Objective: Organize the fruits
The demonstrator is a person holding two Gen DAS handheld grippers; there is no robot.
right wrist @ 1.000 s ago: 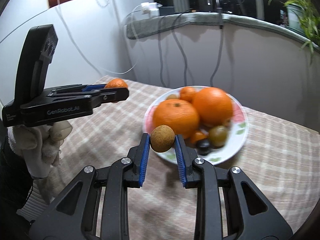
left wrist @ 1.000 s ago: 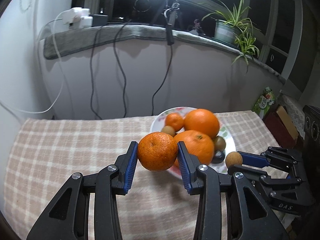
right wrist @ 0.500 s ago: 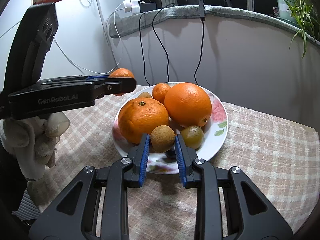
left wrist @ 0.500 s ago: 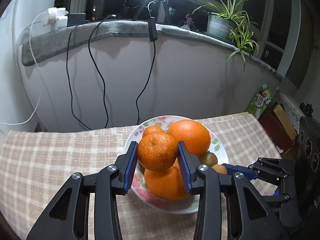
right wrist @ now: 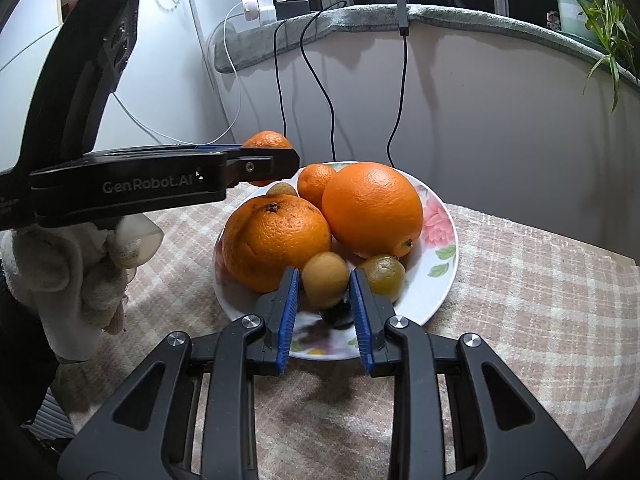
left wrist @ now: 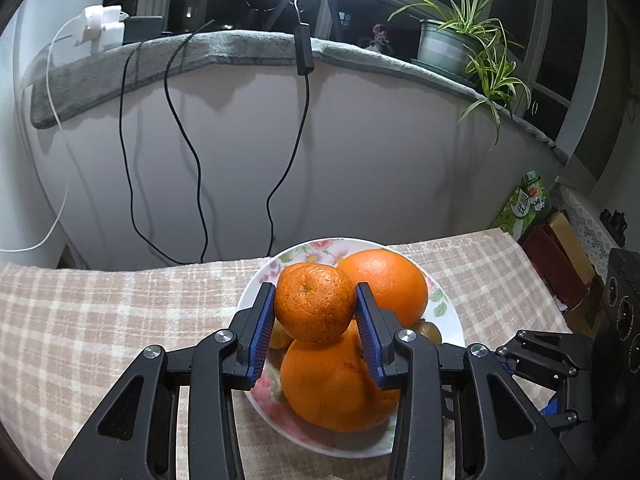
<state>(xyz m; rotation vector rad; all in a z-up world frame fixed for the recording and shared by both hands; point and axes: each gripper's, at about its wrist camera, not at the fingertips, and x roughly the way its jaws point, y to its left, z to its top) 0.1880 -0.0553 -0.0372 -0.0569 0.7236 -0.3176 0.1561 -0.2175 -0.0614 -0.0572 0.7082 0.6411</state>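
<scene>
My left gripper (left wrist: pixel 315 314) is shut on a small mandarin (left wrist: pixel 315 302) and holds it above the floral plate (left wrist: pixel 450 312), over a large orange (left wrist: pixel 340 388). A second large orange (left wrist: pixel 386 282) lies behind. My right gripper (right wrist: pixel 325 294) is shut on a small brown round fruit (right wrist: pixel 325 279), held just over the plate's near rim (right wrist: pixel 444 280). In the right wrist view the plate holds two large oranges (right wrist: pixel 276 242) (right wrist: pixel 372 208), a small mandarin (right wrist: pixel 316 184), a greenish fruit (right wrist: pixel 382 275) and a dark fruit (right wrist: pixel 338 314). The left gripper with its mandarin (right wrist: pixel 267 142) shows at left.
The plate sits on a checked tablecloth (right wrist: pixel 540 312). A curved wall with hanging black cables (left wrist: pixel 192 152) stands behind. A potted plant (left wrist: pixel 452 46) is on the ledge. Boxes (left wrist: pixel 560 264) lie at the far right, past the table edge.
Both grippers have moved forward over the plate with their fruits still held. The left mandarin now hangs above the large orange; the right fruit is lower, at the plate's near rim.
</scene>
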